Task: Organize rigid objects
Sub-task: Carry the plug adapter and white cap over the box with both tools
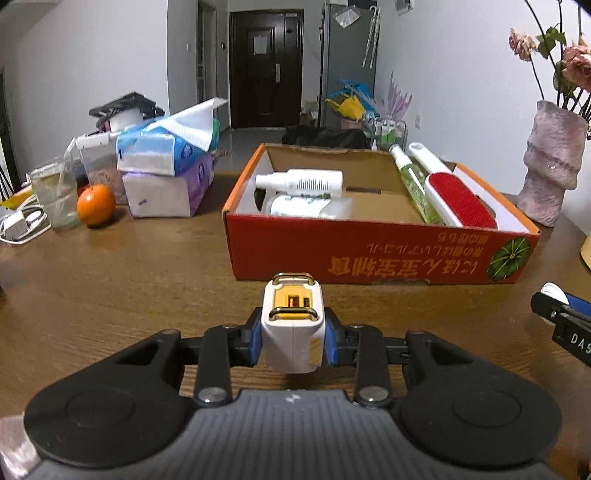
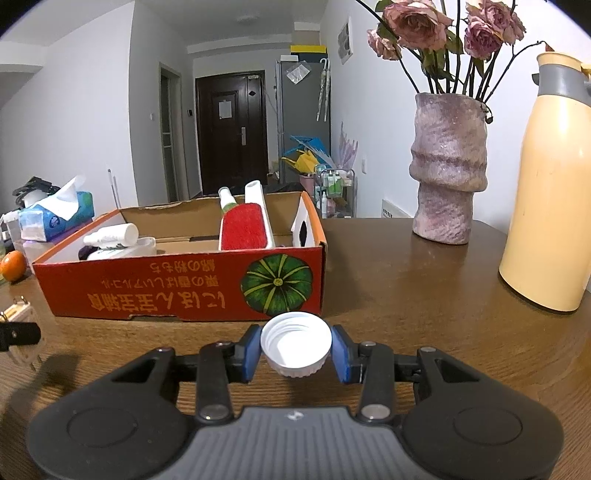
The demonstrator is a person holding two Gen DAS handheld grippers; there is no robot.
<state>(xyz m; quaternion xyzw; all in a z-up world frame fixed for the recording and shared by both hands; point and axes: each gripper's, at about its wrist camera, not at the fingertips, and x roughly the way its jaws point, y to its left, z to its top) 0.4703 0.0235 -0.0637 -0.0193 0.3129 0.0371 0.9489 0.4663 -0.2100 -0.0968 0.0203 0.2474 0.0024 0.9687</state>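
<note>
Left gripper (image 1: 293, 334), its blue pads closed against the two flanks of a white-and-yellow charger plug (image 1: 293, 325), holds that plug above the wooden table (image 1: 129, 273), prongs and yellow port face pointing toward the red cardboard box (image 1: 369, 254); right gripper (image 2: 295, 350) likewise closes its blue pads on the ribbed rim of a white bottle cap (image 2: 296, 343), hollow side up, just short of the same box's near wall. Table: brown, wood-grained, bearing everything else. Box: open-topped, printed with a green pumpkin and inverted yellow lettering, standing near the table's middle ahead of both grippers. Yellow thermos jug (image 2: 550, 184): upright at the far right of the table. Mauve vase (image 2: 447, 166): upright beside the box's right end, holding dried pink roses (image 2: 413, 26). Tissue packs (image 1: 166, 173): stacked to the left of the box, a white sheet drawn up from the top pack. Lint brush (image 1: 456, 192): white with a red pad, lying along the box's right side. Green spray bottle (image 1: 412, 181): lying just beside the brush, inside the box. White spray bottle (image 1: 299, 181): lying crosswise at the box's left end, atop another white bottle (image 1: 310, 207). Plastic cup (image 1: 55, 192): clear, with a straw, left of the tissues. Orange (image 1: 96, 205): resting on the table between cup and tissues.
</note>
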